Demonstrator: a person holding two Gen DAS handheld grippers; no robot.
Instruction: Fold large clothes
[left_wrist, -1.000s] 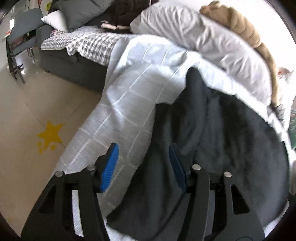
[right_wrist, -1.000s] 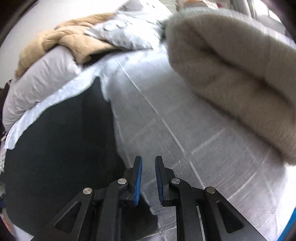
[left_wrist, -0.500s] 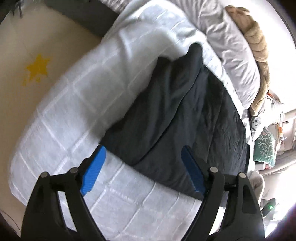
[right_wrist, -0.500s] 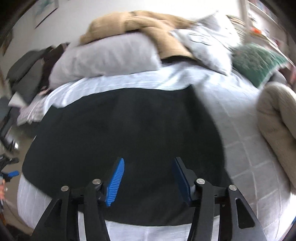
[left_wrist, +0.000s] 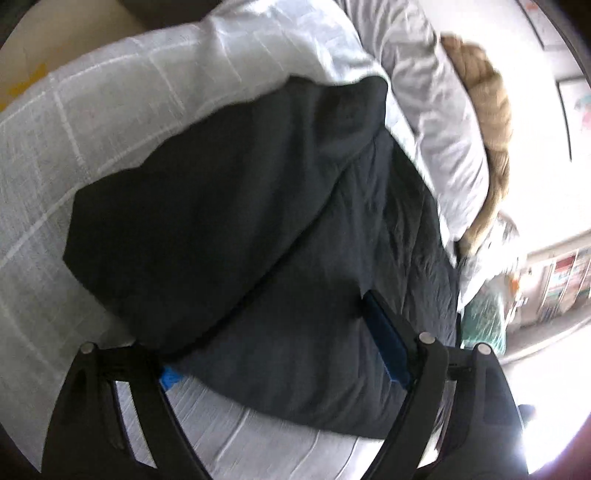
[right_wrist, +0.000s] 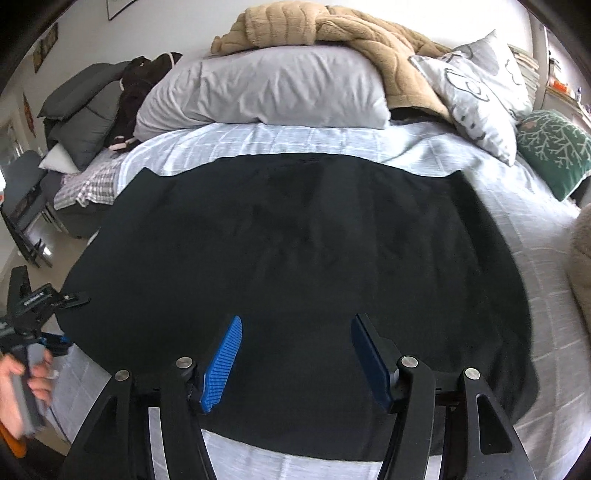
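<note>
- Bed (right_wrist: 546, 295): covered by a light grey sheet with a white grid, fills most of both views.
- Dark garment (right_wrist: 295, 258): spread flat across the middle of the bed, near edge close to the bed's front edge. In the left wrist view the garment (left_wrist: 258, 221) has one side folded over onto itself, making a thicker double layer.
- Grey pillow (right_wrist: 266, 92): at the head of the bed, beyond the garment's far edge, apart from it.
- Tan blanket (right_wrist: 332, 29): heaped on top of the grey pillow.
- Patterned white cushion (right_wrist: 476, 85) and green cushion (right_wrist: 554, 147): at the far right corner of the bed.
- Right tool (right_wrist: 295, 354): wide open, over the garment's near edge, gripping nothing.
- Left tool (left_wrist: 280, 350): wide open, low over the garment's near corner; its left blue pad is mostly hidden under the folded cloth. No grip on the fabric.
- Person's hand (right_wrist: 22, 384): at the bed's left edge, holding the left tool's handle.
</note>
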